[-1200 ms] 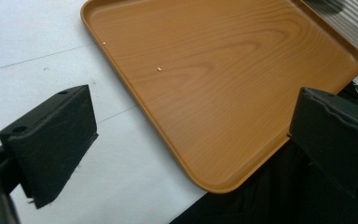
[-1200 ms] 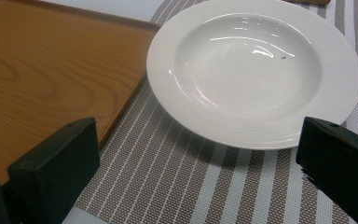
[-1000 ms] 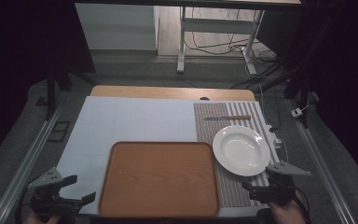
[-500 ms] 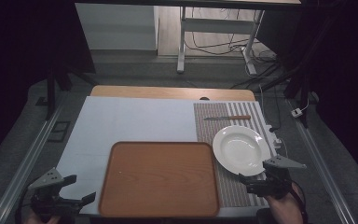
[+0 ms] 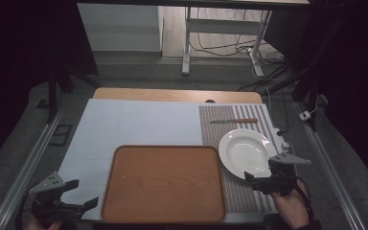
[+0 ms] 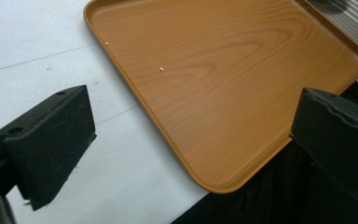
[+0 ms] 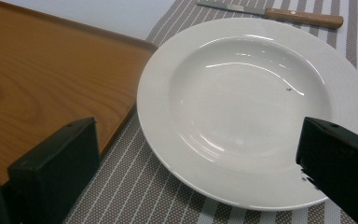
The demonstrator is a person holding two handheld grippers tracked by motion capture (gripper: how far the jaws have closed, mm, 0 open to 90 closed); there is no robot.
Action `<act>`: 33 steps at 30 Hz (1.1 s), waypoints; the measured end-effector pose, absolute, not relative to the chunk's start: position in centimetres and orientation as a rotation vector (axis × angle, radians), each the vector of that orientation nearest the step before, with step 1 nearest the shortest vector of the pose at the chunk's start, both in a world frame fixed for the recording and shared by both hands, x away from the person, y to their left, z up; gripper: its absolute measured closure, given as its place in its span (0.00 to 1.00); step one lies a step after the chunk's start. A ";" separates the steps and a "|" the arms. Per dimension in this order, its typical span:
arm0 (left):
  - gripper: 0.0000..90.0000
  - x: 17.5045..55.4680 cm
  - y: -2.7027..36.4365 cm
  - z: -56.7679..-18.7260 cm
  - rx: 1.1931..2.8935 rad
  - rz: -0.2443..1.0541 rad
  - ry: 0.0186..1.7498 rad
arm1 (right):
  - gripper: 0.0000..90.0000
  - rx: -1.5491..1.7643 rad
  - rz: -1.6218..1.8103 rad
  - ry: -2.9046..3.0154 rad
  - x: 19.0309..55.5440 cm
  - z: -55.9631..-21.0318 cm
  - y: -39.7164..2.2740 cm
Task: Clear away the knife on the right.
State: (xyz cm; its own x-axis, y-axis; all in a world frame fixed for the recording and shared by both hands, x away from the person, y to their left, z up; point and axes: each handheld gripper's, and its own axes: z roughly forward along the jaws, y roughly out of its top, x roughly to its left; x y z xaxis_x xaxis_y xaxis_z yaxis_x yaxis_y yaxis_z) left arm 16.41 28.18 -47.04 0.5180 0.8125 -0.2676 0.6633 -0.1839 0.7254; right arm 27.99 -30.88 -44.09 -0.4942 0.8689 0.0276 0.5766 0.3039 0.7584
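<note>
Dim surroundings, sharp evenly lit tabletop

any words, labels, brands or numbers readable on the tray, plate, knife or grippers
None: no readable text anywhere.
Wooden tray: bare wood grain.
White plate: plain, unmarked.
Knife: no mark legible on blade or handle.
Left gripper and right gripper: no lettering visible.

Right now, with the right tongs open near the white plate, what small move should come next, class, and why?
Probably ease the right tongs forward so the jaws straddle the near rim of the round white ceramic plate, then close. The jaws stand wide apart, holding nothing, the rim lies just ahead between them, and the brown wooden tray beside it sits bare.
</note>
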 end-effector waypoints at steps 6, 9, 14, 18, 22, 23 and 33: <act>0.00 16.4 28.2 -47.0 1.918 0.224 1.211 | 0.00 1.273 0.992 2.197 29.5 -44.4 -30.8; 0.00 16.4 28.1 -47.0 1.920 0.224 1.211 | 0.00 1.277 0.989 2.199 30.0 -44.4 -30.8; 0.00 16.4 28.1 -47.0 1.924 0.224 1.208 | 0.00 1.287 0.984 2.208 31.1 -44.4 -30.8; 0.00 16.5 28.1 -47.0 1.927 0.221 1.207 | 0.00 1.306 0.972 2.210 32.1 -44.7 -30.8; 0.00 16.5 28.1 -47.1 1.929 0.220 1.210 | 0.00 1.309 0.958 2.212 33.2 -44.8 -30.9; 0.00 16.5 28.1 -47.1 1.930 0.219 1.210 | 0.00 1.307 0.952 2.213 33.4 -44.8 -30.9; 0.00 16.5 28.1 -47.1 1.930 0.216 1.214 | 0.00 1.292 0.930 2.221 35.6 -44.4 -30.6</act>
State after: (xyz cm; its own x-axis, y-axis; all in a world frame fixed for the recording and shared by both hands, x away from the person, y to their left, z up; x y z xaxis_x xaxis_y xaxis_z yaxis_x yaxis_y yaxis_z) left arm 16.54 28.09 -47.07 0.5190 0.8121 -0.2666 0.6700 -0.1929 0.7168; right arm 35.58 -30.57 -44.37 -0.4887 0.8724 -0.0144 0.6017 0.3489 0.7185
